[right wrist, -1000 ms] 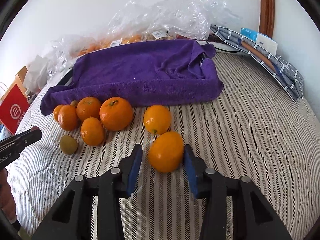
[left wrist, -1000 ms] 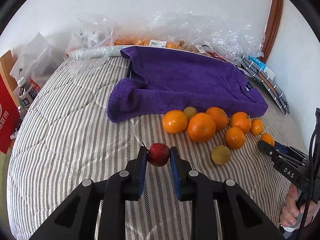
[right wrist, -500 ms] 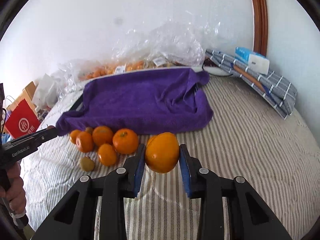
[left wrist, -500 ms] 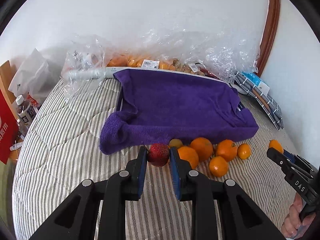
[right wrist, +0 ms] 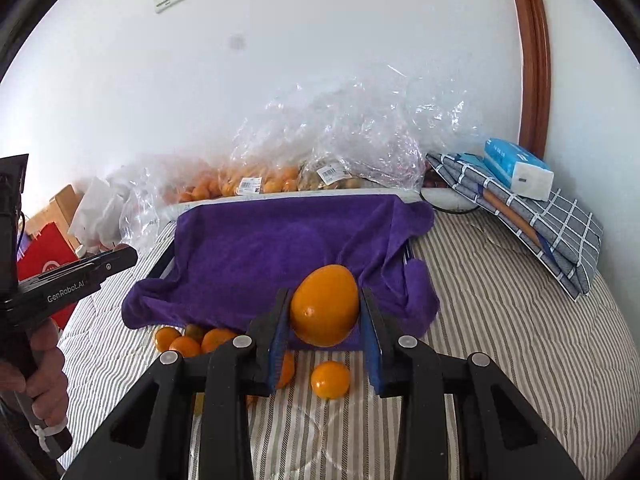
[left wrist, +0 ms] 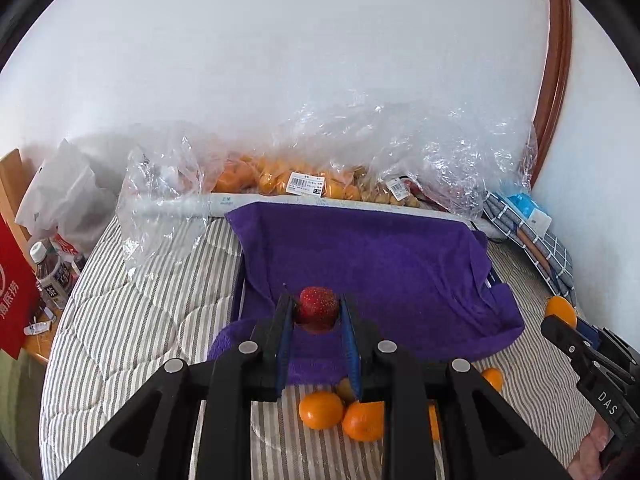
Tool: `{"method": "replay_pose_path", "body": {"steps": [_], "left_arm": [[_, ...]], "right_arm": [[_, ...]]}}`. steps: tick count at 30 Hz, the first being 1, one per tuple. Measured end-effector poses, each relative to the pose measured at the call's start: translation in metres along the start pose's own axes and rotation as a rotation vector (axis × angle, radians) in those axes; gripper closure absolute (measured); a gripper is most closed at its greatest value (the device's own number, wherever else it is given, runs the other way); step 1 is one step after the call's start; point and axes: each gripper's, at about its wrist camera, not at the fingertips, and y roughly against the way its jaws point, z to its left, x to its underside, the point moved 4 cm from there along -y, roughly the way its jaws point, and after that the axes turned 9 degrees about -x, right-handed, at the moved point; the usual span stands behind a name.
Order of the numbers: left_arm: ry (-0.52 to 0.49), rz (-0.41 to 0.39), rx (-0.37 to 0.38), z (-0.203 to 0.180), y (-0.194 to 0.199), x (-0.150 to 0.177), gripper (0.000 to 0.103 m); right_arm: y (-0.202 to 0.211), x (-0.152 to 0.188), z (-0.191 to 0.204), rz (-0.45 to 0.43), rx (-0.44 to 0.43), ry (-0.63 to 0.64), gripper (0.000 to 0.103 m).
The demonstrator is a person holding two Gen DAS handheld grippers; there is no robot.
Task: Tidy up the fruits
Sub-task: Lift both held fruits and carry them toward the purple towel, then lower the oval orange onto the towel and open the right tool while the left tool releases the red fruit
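Note:
My left gripper (left wrist: 316, 312) is shut on a small red fruit (left wrist: 317, 307), held above the near edge of the purple towel (left wrist: 368, 256). In the right wrist view my right gripper (right wrist: 325, 312) is shut on a large orange (right wrist: 324, 305), also raised in front of the purple towel (right wrist: 280, 248). Several loose oranges (left wrist: 321, 409) and a small greenish fruit lie on the striped bedcover (left wrist: 132, 320) below the left fingers. More oranges (right wrist: 330, 379) rest under the right gripper. From the left wrist view the right gripper (left wrist: 560, 330) shows at the far right with its orange (left wrist: 560, 309).
Clear plastic bags of oranges (left wrist: 304, 184) line the wall behind the towel. A folded checked cloth with a blue tissue pack (right wrist: 516, 168) lies at the right. A red bag (left wrist: 12, 300) and water bottle (left wrist: 50, 272) stand at the left. A hand (right wrist: 44, 372) grips the left tool.
Both grippers have risen with their fruit and moved toward the purple towel. The loose oranges have slid from the middle of each view down under the fingers.

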Motion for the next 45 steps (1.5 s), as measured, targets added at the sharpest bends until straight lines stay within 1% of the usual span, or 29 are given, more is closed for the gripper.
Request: {"method": "replay_pose_path", "body": {"steps": [6,14,19,22,27,29,31,36,40,42,45], "left_arm": [[0.009,0.017,0.0,-0.003,-0.033,-0.012,0.081],[0.048,0.05,0.003,-0.001,-0.076,-0.023,0.081],[0.061,0.077,-0.004,0.001,-0.095,-0.02,0.081],[0.054,0.096,-0.005,0.001,-0.104,-0.014,0.081],[0.041,0.118,-0.01,-0.001,-0.113,-0.007,0.081],[0.03,0.125,-0.016,-0.003,-0.116,-0.006,0.081],[0.022,0.132,-0.02,-0.005,-0.119,-0.004,0.081],[0.036,0.163,0.011,-0.007,-0.125,-0.002,0.081],[0.028,0.176,0.012,-0.009,-0.128,0.0,0.081],[0.027,0.185,0.015,-0.011,-0.128,0.001,0.081],[0.015,0.196,0.018,-0.012,-0.129,0.002,0.081]], "right_arm": [[-0.027,-0.017,-0.004,-0.001,0.006,0.004,0.07],[-0.065,-0.035,-0.025,0.015,0.024,-0.017,0.07],[-0.088,-0.046,-0.03,0.04,0.04,0.007,0.07],[-0.101,-0.044,-0.031,0.051,0.036,0.012,0.07],[-0.118,-0.03,-0.032,0.079,-0.014,-0.004,0.07],[-0.122,-0.026,-0.032,0.092,0.006,0.0,0.07],[-0.125,-0.025,-0.032,0.101,0.002,0.005,0.07],[-0.128,-0.021,-0.039,0.117,0.006,-0.016,0.07],[-0.132,-0.017,-0.042,0.138,-0.001,-0.026,0.07],[-0.133,-0.015,-0.043,0.138,-0.013,-0.039,0.07],[-0.134,-0.015,-0.043,0.134,-0.004,-0.036,0.07]]}}
